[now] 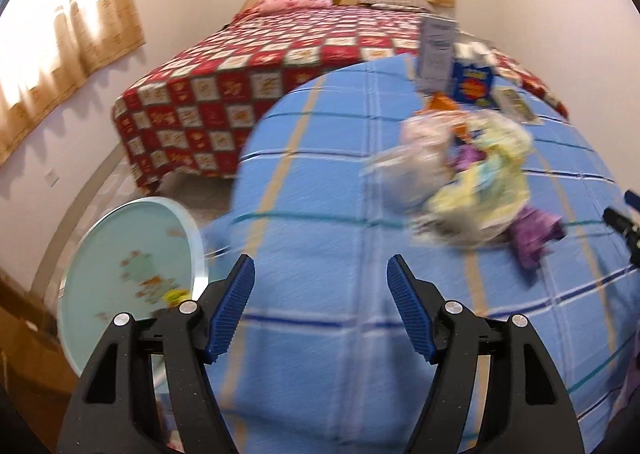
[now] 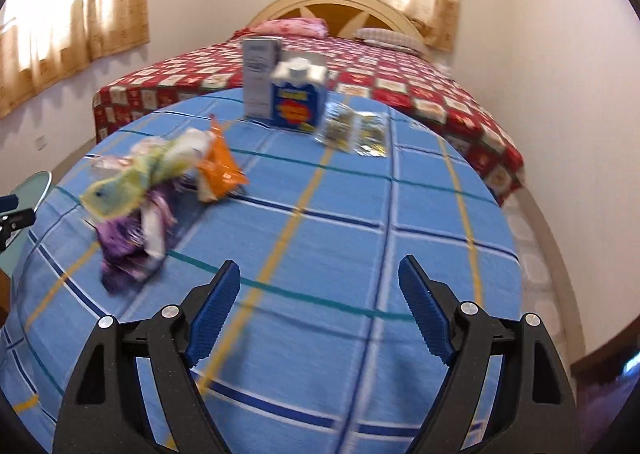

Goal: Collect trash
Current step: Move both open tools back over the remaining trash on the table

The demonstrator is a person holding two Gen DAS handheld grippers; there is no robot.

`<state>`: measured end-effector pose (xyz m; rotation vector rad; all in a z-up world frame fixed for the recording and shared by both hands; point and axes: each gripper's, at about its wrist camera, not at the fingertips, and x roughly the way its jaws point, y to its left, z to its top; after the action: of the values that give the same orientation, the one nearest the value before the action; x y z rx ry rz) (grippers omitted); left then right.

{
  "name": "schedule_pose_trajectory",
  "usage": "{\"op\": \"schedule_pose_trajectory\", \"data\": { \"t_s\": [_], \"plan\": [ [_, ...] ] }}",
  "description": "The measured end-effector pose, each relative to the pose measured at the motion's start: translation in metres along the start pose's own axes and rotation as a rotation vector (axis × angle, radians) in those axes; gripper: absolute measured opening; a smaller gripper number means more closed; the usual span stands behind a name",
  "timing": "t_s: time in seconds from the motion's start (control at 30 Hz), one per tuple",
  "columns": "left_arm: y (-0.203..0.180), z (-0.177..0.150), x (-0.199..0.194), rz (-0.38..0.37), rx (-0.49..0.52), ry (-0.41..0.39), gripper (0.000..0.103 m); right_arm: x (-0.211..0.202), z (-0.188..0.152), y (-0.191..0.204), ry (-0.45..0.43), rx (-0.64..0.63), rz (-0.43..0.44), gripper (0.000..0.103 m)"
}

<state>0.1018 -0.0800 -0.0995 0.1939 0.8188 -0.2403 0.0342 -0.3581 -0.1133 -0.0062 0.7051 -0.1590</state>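
**Left wrist view and right wrist view: both tongs spread wide over the trash-strewn bench**

Left wrist view has the left tongs (image 1: 320, 278) gaping, blue ribbed pads well apart and nothing between them, hovering over the round bench draped in a blue checked cloth (image 1: 320, 190). At 2 o'clock from them lies the blurred heap of crumpled plastic wrappers, pale yellow-green, clear and purple (image 1: 472, 170), resting on the cloth. Beyond the heap, at 1 o'clock, stand a tall grey-white carton (image 1: 437, 50) and just beside it a blue carton with a red-and-yellow label (image 1: 472, 84). An orange wrapper (image 1: 442, 102) lies against the far side of the heap. At 10 o'clock, below the bench edge, sits a round pale-green glass tabletop (image 1: 132, 274). The bed with a red-and-white checked quilt (image 1: 256, 66) fills the background at 12 o'clock.

Right wrist view shows the right tongs (image 2: 320, 282) likewise spread apart and holding nothing, above the same blue cloth (image 2: 360, 214). The wrapper heap (image 2: 136, 198) lies at 10 o'clock, with the orange wrapper (image 2: 220, 162) touching its right side. The grey-white carton (image 2: 260, 74) and blue carton (image 2: 298, 98) stand side by side at 12 o'clock near the far rim, and flat printed sachets (image 2: 356, 132) lie just to their right.
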Motion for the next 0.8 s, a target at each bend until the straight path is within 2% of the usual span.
{"op": "schedule_pose_trajectory", "data": {
  "t_s": [0.1,0.23,0.37,0.47,0.53,0.57,0.63,0.7,0.8],
  "plan": [
    [-0.023,0.007,0.003,-0.034,0.020,0.006,0.068,0.000,-0.010,-0.022,-0.008,0.035,-0.003,0.084],
    [-0.049,0.015,0.009,-0.021,0.049,0.002,0.068,0.003,-0.016,-0.036,-0.016,0.072,0.007,0.085],
    [-0.059,0.021,0.017,0.008,0.048,0.002,0.068,0.004,-0.021,-0.037,-0.018,0.087,0.031,0.085],
    [-0.061,0.025,0.026,-0.004,0.033,0.023,0.068,0.004,-0.025,-0.035,-0.016,0.090,0.046,0.086],
    [-0.063,0.026,0.030,-0.039,0.021,0.035,0.068,0.005,-0.026,-0.034,-0.014,0.093,0.051,0.086],
    [-0.066,0.026,0.033,-0.047,0.026,0.043,0.066,0.005,-0.026,-0.033,-0.013,0.095,0.052,0.086],
    [-0.072,0.025,0.035,-0.095,0.038,0.058,0.034,0.006,-0.027,-0.032,-0.010,0.099,0.057,0.086],
    [-0.074,0.024,0.035,-0.102,0.045,0.054,0.027,0.006,-0.028,-0.030,-0.009,0.096,0.060,0.086],
    [-0.074,0.023,0.028,-0.131,0.054,0.036,0.023,0.006,-0.029,-0.027,-0.011,0.090,0.056,0.086]
  ]
}}
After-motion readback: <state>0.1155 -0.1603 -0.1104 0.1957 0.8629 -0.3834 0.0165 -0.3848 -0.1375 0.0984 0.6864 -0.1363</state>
